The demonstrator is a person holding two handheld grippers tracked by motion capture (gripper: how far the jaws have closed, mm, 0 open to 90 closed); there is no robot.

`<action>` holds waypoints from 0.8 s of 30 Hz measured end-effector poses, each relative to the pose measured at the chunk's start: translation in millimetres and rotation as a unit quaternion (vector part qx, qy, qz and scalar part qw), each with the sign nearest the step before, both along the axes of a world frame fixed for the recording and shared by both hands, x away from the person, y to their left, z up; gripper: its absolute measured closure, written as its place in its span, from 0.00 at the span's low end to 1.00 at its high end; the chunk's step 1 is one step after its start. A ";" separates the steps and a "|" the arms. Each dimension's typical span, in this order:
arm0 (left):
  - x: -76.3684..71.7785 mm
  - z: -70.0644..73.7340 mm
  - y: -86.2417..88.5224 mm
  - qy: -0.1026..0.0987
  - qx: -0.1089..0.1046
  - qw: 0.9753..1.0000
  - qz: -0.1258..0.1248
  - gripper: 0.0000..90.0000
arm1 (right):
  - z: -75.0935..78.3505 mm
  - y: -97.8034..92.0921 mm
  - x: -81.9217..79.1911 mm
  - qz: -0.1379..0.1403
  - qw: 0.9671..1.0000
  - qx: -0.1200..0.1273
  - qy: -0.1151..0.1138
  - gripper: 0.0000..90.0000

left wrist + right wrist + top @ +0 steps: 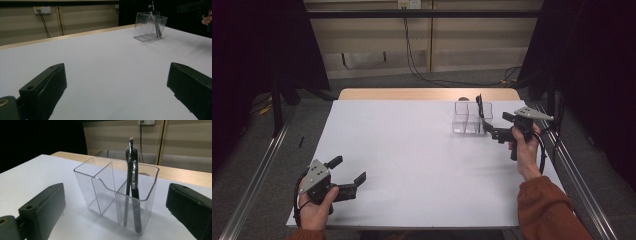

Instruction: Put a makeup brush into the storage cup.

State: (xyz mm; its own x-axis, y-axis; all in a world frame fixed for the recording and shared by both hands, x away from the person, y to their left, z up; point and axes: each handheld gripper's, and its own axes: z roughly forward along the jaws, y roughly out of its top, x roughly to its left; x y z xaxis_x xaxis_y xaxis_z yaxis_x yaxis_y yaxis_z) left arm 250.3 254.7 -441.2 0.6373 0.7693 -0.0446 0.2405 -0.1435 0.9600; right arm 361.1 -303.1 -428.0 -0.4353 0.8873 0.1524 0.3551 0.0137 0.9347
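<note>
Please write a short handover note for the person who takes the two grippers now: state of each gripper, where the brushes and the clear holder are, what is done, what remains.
Left gripper: open, holds nothing, low over the near left part of the white table.
Right gripper: open, holds nothing, pointed at the clear holder from close by; contact cannot be told.
Things: the holder stands upright at the far right of the table. Two brushes stand in one end compartment, heads up, leaning on each other. The other compartments look empty.
Done: both brushes are in the holder.
Left: no other loose brushes show on the table; probably only draw the right gripper back without tipping the holder.
</note>
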 end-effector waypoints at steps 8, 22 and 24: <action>0.0 -0.1 0.6 0.000 0.001 1.000 0.002 0.03 | -2.1 2.5 -15.4 0.002 1.000 -0.003 0.000 0.02; -1.5 0.8 0.7 -0.001 -0.003 1.000 0.004 0.03 | -6.5 5.4 -47.7 0.010 1.000 -0.006 -0.006 0.02; -1.7 0.9 1.0 0.000 -0.003 1.000 0.006 0.03 | -6.8 4.6 -52.1 0.014 1.000 -0.007 -0.007 0.02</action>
State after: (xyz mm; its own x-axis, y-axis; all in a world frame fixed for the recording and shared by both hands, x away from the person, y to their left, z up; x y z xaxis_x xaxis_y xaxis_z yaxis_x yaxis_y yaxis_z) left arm 248.5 255.7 -440.2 0.6286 0.7761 -0.0491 0.2412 -0.1346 0.9611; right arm 308.9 -298.6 -434.8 -0.4624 0.8767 0.1328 0.3409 0.0375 0.9393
